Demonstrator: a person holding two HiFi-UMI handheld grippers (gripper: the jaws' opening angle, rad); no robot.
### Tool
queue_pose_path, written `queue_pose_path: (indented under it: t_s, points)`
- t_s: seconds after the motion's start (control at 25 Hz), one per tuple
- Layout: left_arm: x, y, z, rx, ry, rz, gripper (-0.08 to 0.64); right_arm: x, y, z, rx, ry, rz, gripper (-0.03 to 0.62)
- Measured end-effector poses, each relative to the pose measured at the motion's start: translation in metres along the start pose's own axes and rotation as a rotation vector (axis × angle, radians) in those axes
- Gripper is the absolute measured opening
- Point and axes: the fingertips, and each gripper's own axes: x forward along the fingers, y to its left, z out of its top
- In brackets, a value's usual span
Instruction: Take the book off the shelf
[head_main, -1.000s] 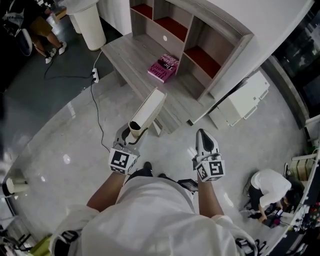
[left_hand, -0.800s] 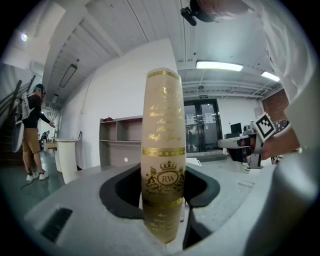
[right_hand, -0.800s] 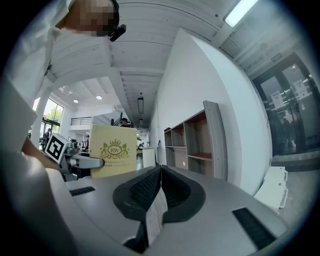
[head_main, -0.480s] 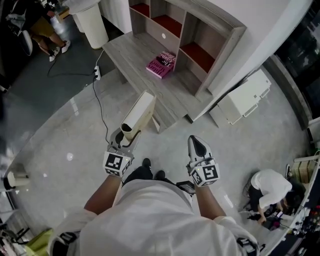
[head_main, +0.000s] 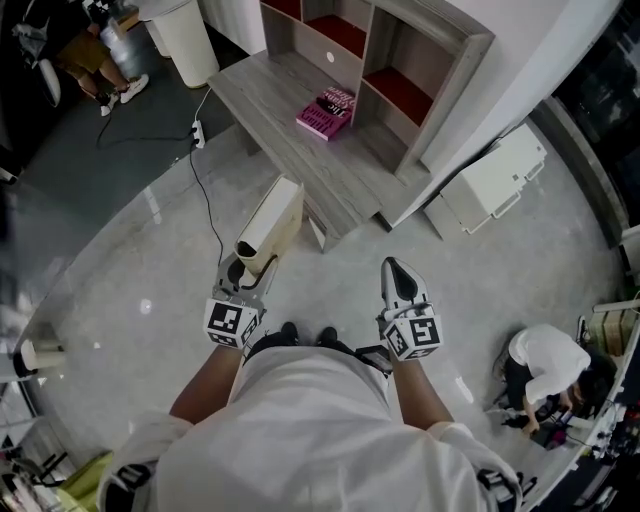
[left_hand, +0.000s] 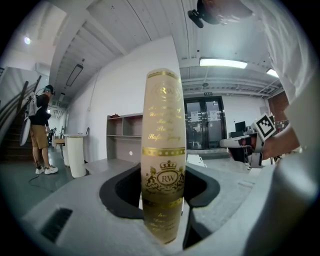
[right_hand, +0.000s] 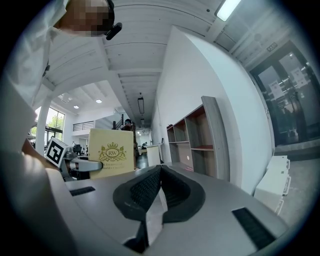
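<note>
A cream book with gold print (head_main: 272, 222) is clamped by its spine end in my left gripper (head_main: 243, 268), out over the floor in front of the desk. In the left gripper view the book's spine (left_hand: 163, 150) stands upright between the jaws, both pads pressing on it. My right gripper (head_main: 398, 275) is beside it, shut and empty; its view shows the jaws (right_hand: 159, 172) meeting at the tips, with the held book (right_hand: 111, 152) off to the left. A pink book (head_main: 326, 110) lies flat on the grey desk under the wooden shelf (head_main: 430, 60).
A white round bin (head_main: 185, 40) stands left of the desk, with a power strip and cable (head_main: 198, 135) on the floor. A white cabinet (head_main: 485, 195) lies right of the shelf. One person crouches at lower right (head_main: 545, 375); another stands at upper left (head_main: 85, 50).
Both grippers and the cream book have drawn back from the desk and shelf. The book has shifted a little left. The grip is unchanged.
</note>
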Motion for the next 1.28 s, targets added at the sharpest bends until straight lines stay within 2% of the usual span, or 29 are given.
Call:
queue_pose_path:
  t_s: [0.16,0.32,0.72,0.96,1.28]
  points:
    - [-0.009,0.006,-0.004,0.003,-0.012,-0.014,0.207,0.003,0.011,-0.002,-0.005,-0.003,-0.02,0.014]
    - [-0.024,0.017,-0.009,-0.012,-0.019,-0.005,0.207,0.009,0.031,0.001,-0.032,0.0,-0.003,0.014]
    - [-0.035,0.018,-0.002,-0.016,-0.049,-0.014,0.209,0.004,0.05,0.001,-0.093,0.02,0.01,0.014]
    - [-0.032,0.012,-0.005,-0.013,-0.047,-0.034,0.209,-0.002,0.049,-0.014,-0.048,0.047,-0.015,0.014]
    - [-0.029,0.007,-0.007,-0.011,-0.05,-0.037,0.209,-0.006,0.044,-0.015,-0.057,0.043,-0.022,0.014]
